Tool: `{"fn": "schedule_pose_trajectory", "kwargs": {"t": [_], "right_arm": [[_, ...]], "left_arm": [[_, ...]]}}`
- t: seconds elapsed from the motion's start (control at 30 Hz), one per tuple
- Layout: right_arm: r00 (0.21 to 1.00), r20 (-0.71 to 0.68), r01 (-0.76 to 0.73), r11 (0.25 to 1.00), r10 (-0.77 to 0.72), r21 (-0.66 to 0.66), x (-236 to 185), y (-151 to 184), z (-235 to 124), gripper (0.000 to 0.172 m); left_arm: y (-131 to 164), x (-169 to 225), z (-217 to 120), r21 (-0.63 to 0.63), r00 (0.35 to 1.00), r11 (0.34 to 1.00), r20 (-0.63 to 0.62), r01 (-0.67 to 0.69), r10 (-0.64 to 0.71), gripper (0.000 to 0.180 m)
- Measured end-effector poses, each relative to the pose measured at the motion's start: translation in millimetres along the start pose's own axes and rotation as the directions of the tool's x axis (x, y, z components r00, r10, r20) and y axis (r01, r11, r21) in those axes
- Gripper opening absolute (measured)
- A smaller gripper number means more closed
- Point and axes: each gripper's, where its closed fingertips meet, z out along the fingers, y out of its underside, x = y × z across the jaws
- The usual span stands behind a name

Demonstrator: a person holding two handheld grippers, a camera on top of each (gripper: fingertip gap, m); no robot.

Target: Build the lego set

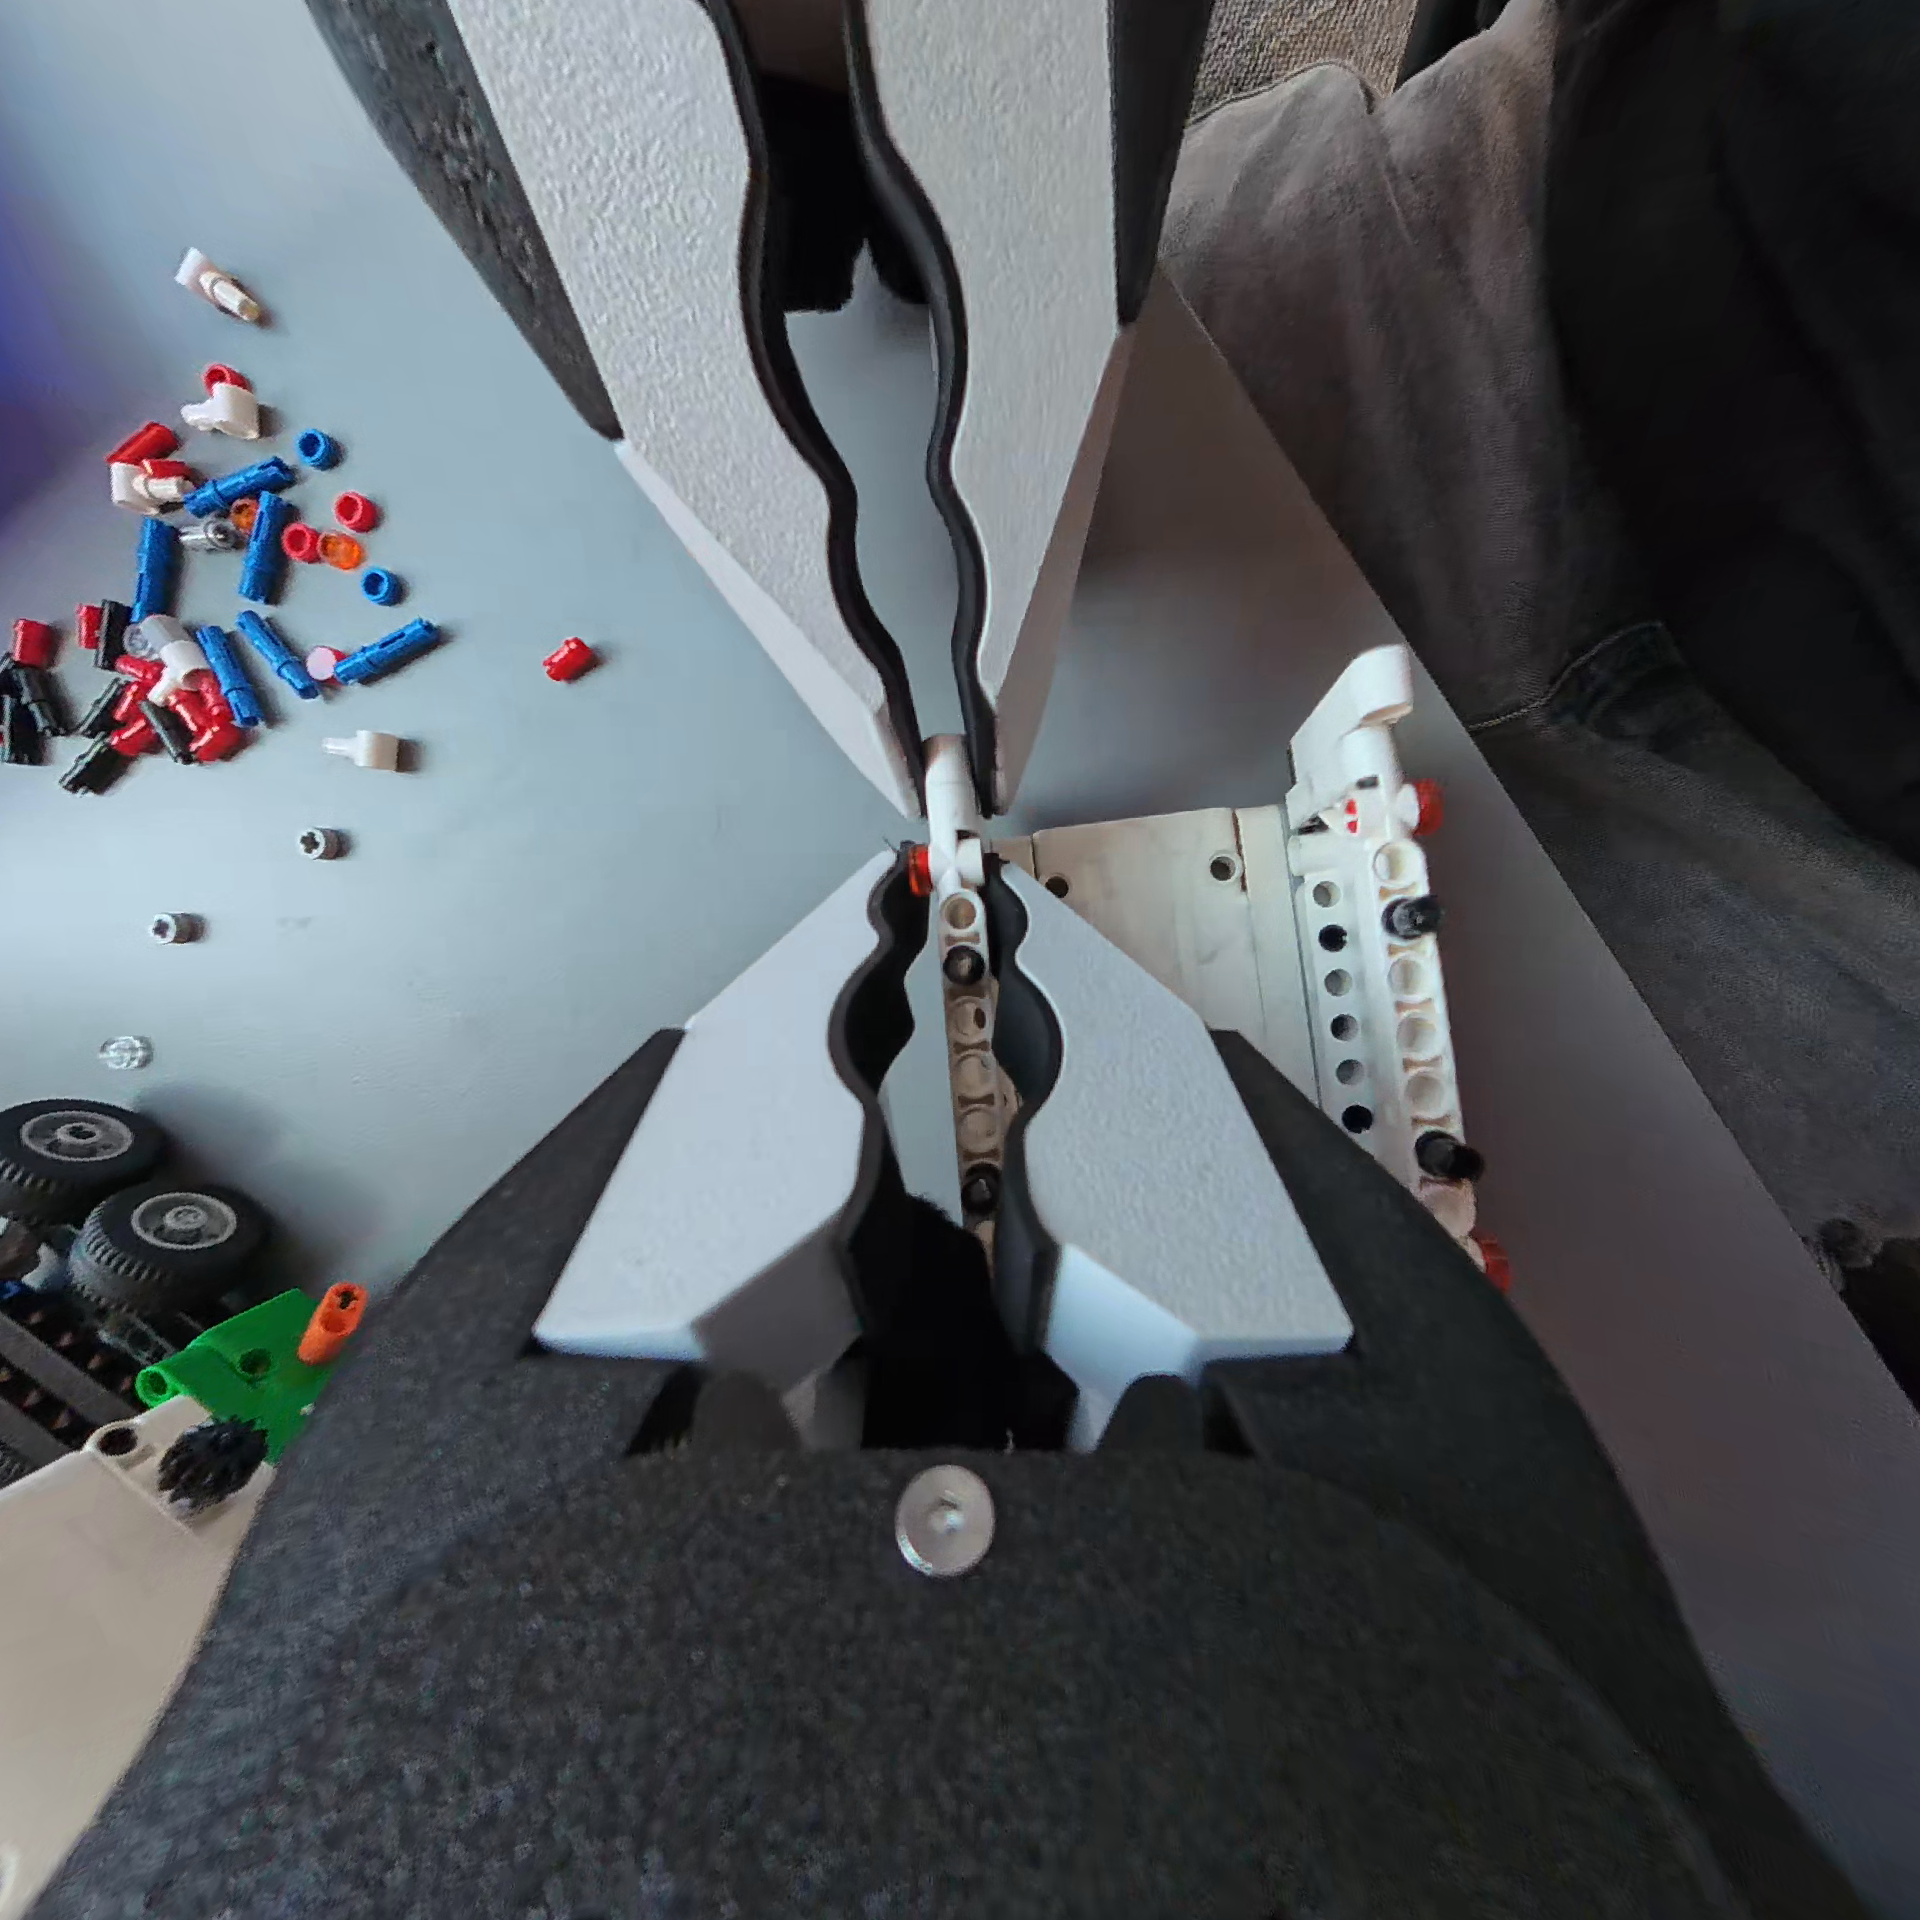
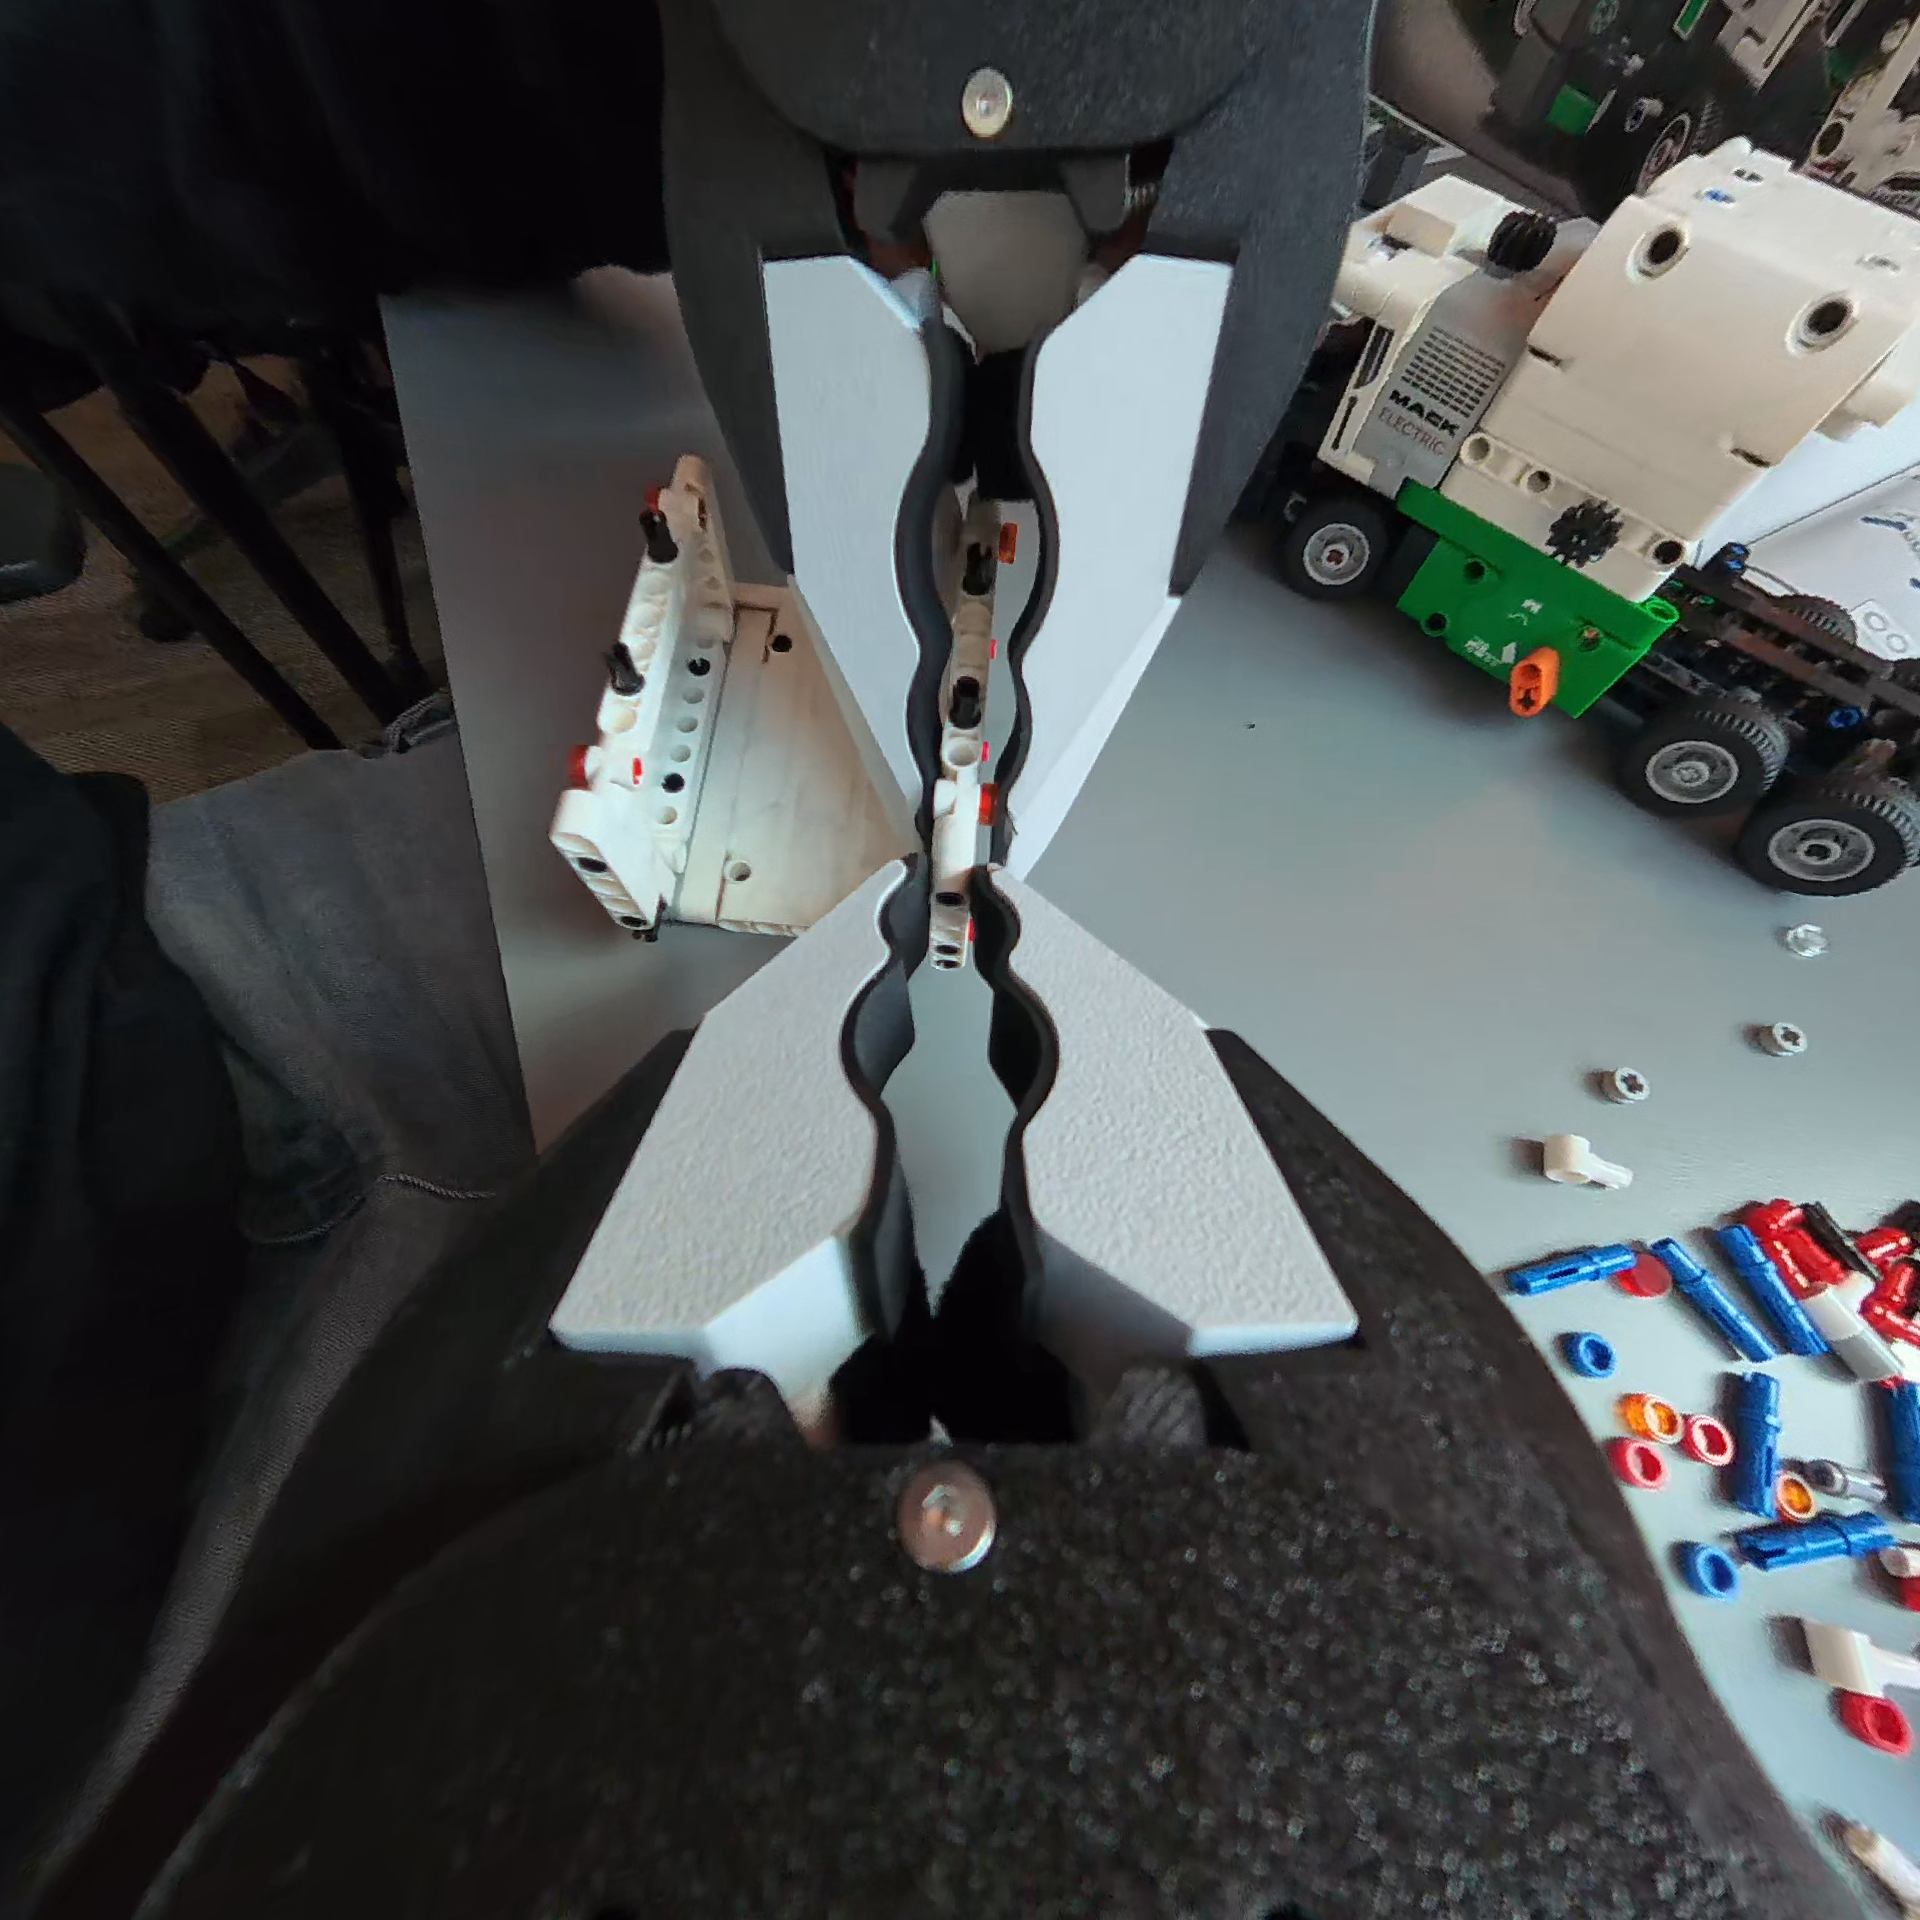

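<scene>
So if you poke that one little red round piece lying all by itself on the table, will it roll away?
Probably, a bit. The lone red piece looks like a short, smooth barrel lying on its side on the flat grey table, so a nudge across it would likely roll it. It looks tiny and hollow, so probably very light. Pushed end-on, it might just slide.

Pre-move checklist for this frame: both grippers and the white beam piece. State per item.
1. Left gripper shut on the white beam assembly: ok.
2. Right gripper shut on the same assembly's other end: ok.
3. Grippers tip to tip, fingers not overlapping: ok.
4. Second white assembly off to the side on the table, not touched: ok.
5. Loose pins pile away from both grippers: ok.
6. Grip firmness: cannot tell.
</scene>
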Motion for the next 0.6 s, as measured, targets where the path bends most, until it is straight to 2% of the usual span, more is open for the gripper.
{"fn": "schedule_pose_trajectory", "kwargs": {"t": [0.33, 0.6], "right_arm": [[0.999, -0.014, 0.038, 0.999, -0.038, -0.033, -3.6, 4.0, -4.2, 0.006], [0.998, 0.011, -0.058, 0.998, 0.058, -0.028, -4.4, 4.7, -5.0, 0.007]], "left_arm": [[-3.6, 3.7, 2.3, 0.063, 0.999, 0.998, -0.040, -0.008, 0.010, 0.009], [-5.7, 4.1, 2.7, 0.078, 0.998, 0.997, -0.062, 0.019, -0.014, 0.009]]}}
